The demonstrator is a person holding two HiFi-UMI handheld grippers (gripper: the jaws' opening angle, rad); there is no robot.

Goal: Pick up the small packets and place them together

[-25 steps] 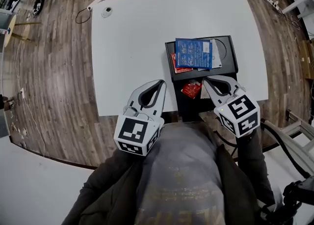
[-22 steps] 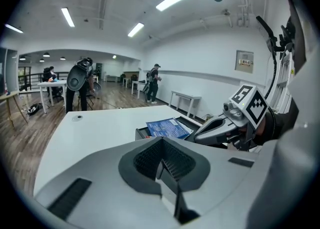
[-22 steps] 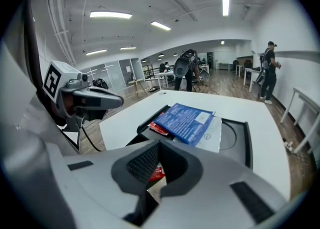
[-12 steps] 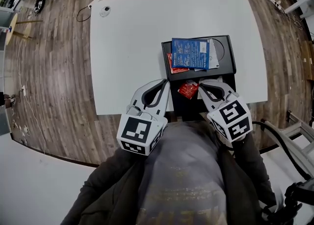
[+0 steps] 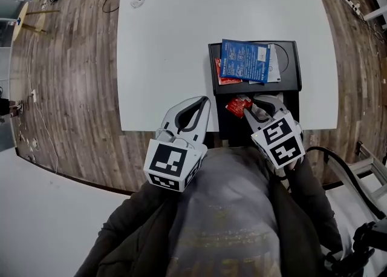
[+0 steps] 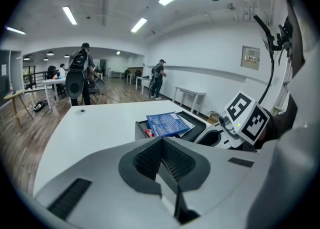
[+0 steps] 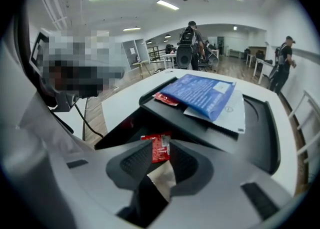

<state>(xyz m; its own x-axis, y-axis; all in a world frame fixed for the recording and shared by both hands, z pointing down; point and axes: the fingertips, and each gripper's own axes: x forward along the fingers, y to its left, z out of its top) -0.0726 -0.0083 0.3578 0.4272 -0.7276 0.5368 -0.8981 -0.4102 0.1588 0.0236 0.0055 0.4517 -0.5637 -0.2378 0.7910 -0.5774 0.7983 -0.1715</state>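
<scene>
Two jaws of the right hand-held gripper (image 7: 161, 159) have just been opening, with a red packet (image 5: 237, 106) between them. The left hand-held gripper (image 6: 161, 143) has its jaws together on nothing.

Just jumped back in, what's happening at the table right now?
The right gripper has just been opening its jaws around a small red packet, which lies on the dark surface before the black tray. The tray holds a blue packet over a second red packet. The left gripper is shut and empty.
</scene>
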